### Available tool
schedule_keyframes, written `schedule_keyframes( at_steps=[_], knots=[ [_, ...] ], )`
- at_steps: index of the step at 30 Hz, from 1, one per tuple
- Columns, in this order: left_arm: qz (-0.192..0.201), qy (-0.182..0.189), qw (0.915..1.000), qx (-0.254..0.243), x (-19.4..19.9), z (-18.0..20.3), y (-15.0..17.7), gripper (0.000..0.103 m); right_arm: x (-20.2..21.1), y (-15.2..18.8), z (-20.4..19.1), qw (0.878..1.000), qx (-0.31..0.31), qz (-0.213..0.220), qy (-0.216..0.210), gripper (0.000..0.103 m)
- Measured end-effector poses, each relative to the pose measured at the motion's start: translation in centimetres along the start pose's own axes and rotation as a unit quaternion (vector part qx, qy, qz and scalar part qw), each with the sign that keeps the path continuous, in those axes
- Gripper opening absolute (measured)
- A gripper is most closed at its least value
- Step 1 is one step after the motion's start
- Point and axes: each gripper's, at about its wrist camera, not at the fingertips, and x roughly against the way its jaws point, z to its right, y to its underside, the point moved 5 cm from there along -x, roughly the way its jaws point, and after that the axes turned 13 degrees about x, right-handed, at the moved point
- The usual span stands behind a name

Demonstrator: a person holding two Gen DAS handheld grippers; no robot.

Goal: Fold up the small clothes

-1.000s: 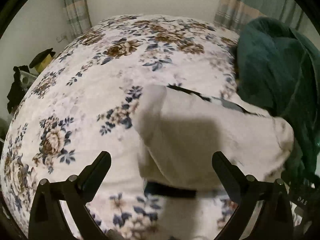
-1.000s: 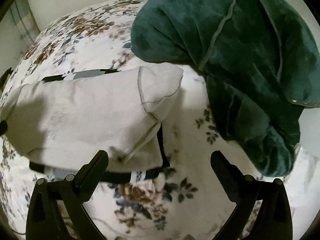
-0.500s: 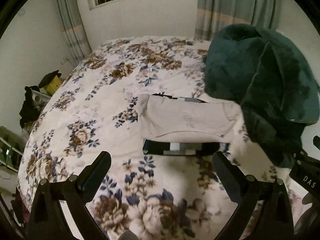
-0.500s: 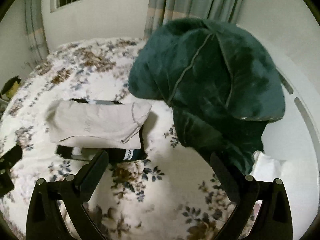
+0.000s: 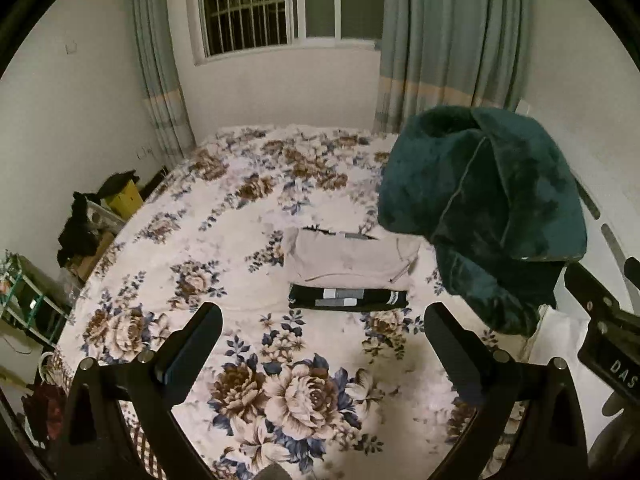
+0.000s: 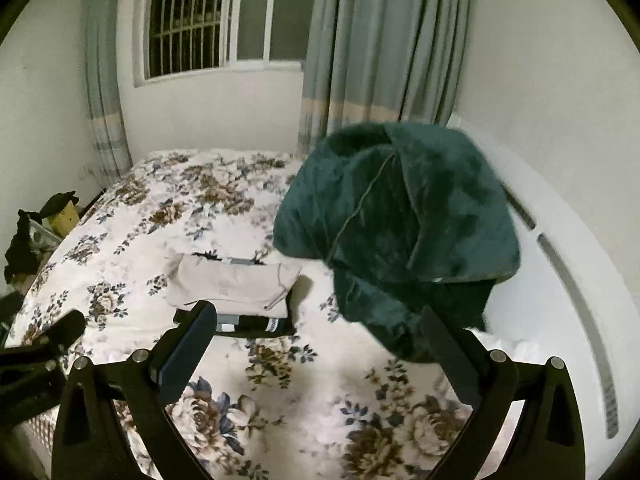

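A folded beige cotton garment rests atop a folded black garment mid-bed, right of centre; folding looks finished. Left gripper and right gripper hang near, fingers spread, empty.

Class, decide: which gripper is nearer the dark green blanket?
Right. The right gripper has the dark green blanket just ahead, towards its right finger. The left gripper sits farther left, with the blanket off to its right.
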Motion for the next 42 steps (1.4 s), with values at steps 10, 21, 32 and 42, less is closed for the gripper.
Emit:
schedule_keyframes(
  at_steps=[10,21,32,42],
  knots=[
    [0.036,0.013,0.9993,0.000,8.0,0.2,0.4,0.103,10.8,0.0,2.4,0.999,-0.007,0.045,0.004,0.103],
    [0.046,0.019,0.9988,0.002,10.1,-0.4,1.6,0.103,14.8,0.9,2.6,0.998,-0.005,0.055,0.003,0.103],
    [0.061,0.010,0.9981,0.006,11.4,-0.7,1.5,0.103,15.3,1.0,2.5,0.998,-0.001,0.057,-0.009,0.103],
    [0.062,0.010,0.9980,0.007,11.4,-0.7,1.5,0.103,15.1,0.7,2.4,0.999,-0.001,0.052,-0.015,0.103]
  ],
)
